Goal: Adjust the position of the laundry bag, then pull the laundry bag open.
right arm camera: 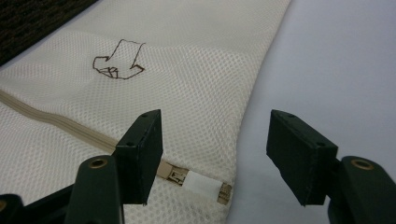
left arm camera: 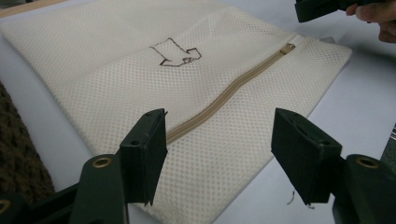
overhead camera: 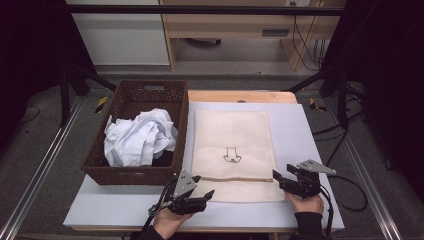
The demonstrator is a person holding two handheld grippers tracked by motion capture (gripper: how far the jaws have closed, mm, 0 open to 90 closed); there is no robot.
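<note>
A cream mesh bag point(overhead camera: 233, 152) lies flat in the middle of the pale tabletop point(overhead camera: 300, 135), its long axis running from the person's side toward the far edge. A zip point(left arm camera: 224, 95) crosses it near the near end, parallel to the near edge of the tabletop, with its pull point(right arm camera: 177, 177) and a white tab point(right arm camera: 201, 185) at the bag's right-hand end. A small dark arrow drawing point(overhead camera: 232, 156) sits above the zip and points toward the person. Just left of the bag, touching or nearly touching its long edge, stands a dark woven basket point(overhead camera: 131, 97) holding a crumpled white cloth point(overhead camera: 140, 137) that fills its near half. The left hand-held gripper point(overhead camera: 200, 187) hangs at the bag's near left corner with its jaws spread wide, nothing between them; its view looks along the zip. The right hand-held gripper point(overhead camera: 281, 173) is at the near right corner, jaws likewise spread wide, just short of the zip's end. Nothing lies on the bag itself. Beyond the tabletop's far edge are a floor with cables point(overhead camera: 305, 45) and pale furniture point(overhead camera: 230, 22).
</note>
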